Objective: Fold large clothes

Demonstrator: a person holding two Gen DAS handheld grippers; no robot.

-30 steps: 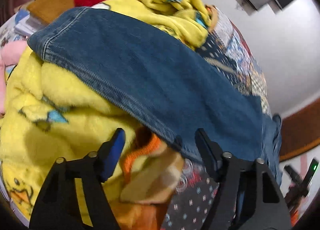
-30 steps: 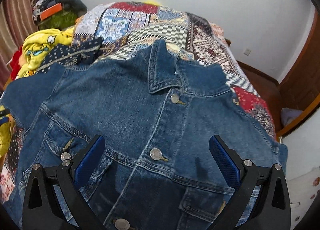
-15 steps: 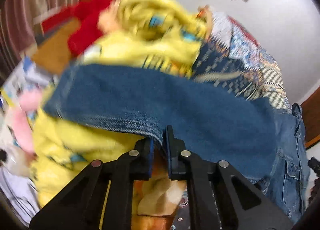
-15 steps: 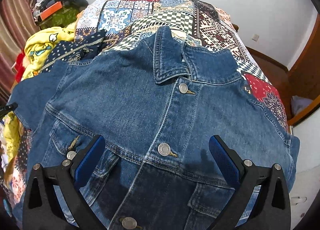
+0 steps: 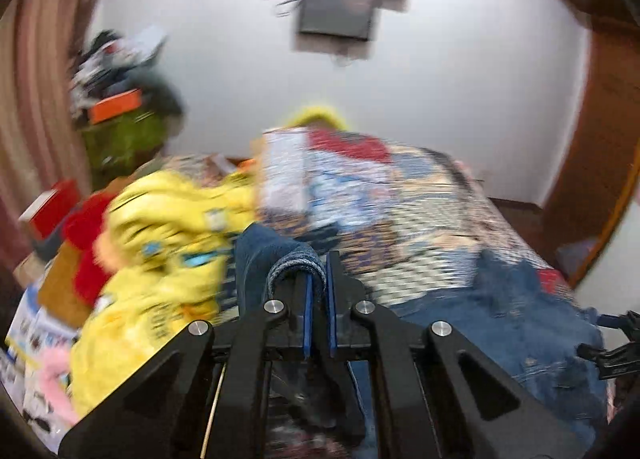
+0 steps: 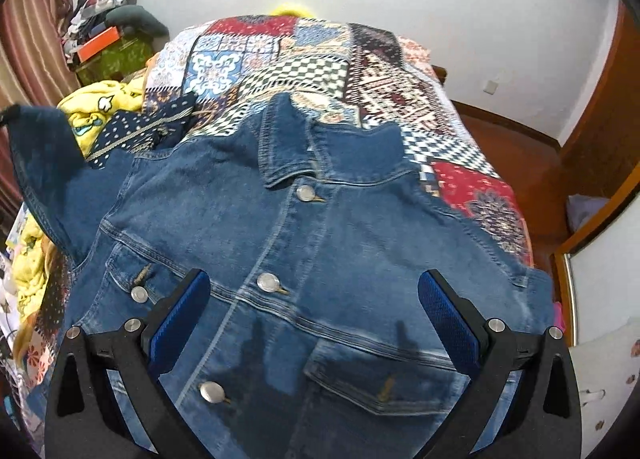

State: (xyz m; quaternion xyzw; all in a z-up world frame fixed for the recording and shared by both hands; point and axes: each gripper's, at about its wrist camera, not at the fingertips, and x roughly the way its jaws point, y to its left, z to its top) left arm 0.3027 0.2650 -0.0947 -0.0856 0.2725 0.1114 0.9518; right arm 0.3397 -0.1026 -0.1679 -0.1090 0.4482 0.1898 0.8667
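The denim jacket (image 6: 304, 259) lies front-up and buttoned on the patchwork bedspread (image 6: 320, 71), collar toward the far wall, hem toward the right-wrist camera. This flat, face-up layout exposes both sleeves for inward folding.

The left gripper (image 5: 318, 299) has its two blue pads pressed together on a bunched fold of the left sleeve (image 5: 296, 263); denim loops over the fingertips. In the right-wrist view the same sleeve (image 6: 44, 163) stands raised off the bed at the left edge, its tip at the frame border. The raised position suggests the sleeve is being carried toward the jacket body, the first fold of the sequence. The left-wrist view is motion-blurred, so detail beyond the pinch is unreliable.

The right gripper (image 6: 316, 311) hovers over the lower front of the jacket with its fingers spread wide and nothing between them. Its shadows fall on the denim near the chest pocket (image 6: 384, 383). This placement likely keeps it ready to pin the body while the sleeve crosses.

A yellow garment (image 6: 100, 107) and a dark dotted cloth (image 6: 148, 127) lie just beside the left shoulder. They could snag under the sleeve if it is laid short of the body.

The fold is not yet made; the task is at an early stage.
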